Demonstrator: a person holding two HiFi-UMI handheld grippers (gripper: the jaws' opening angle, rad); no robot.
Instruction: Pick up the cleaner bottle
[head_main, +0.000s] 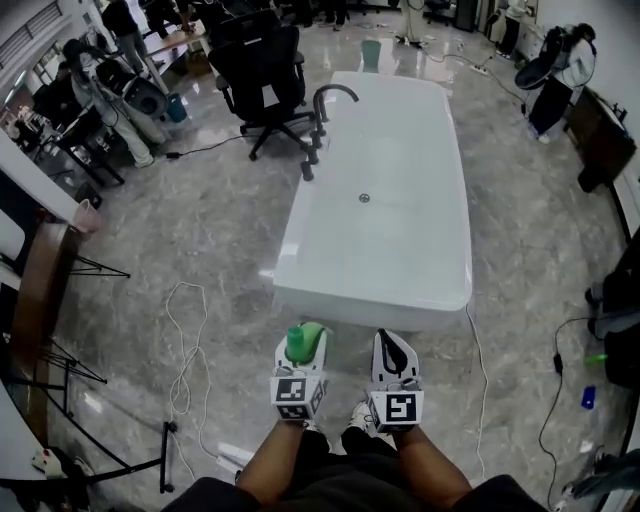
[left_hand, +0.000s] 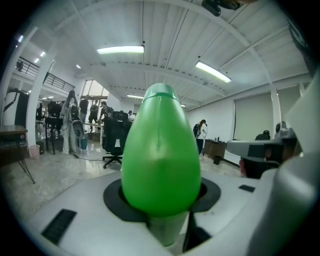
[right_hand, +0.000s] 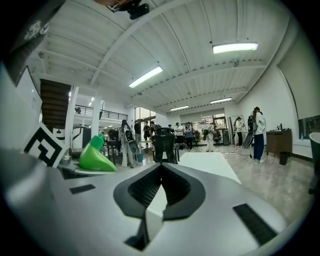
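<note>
The cleaner bottle (head_main: 303, 343) is bright green with a rounded, tapering body, and it is held off the floor in front of the person. My left gripper (head_main: 304, 352) is shut on it, the black pads pressing its sides. In the left gripper view the bottle (left_hand: 160, 155) fills the middle, standing up between the jaws of my left gripper (left_hand: 163, 202). My right gripper (head_main: 393, 350) is level with it on the right, shut with nothing in it. The right gripper view shows my right gripper (right_hand: 159, 192) with its pads meeting, and the bottle (right_hand: 95, 156) off to the left.
A long white bathtub (head_main: 372, 300) with a dark curved faucet (head_main: 330, 97) stands just ahead on the marble floor. A black office chair (head_main: 262, 70) is at its far left. Cables (head_main: 185, 370) loop over the floor at the left. People stand at the back and right.
</note>
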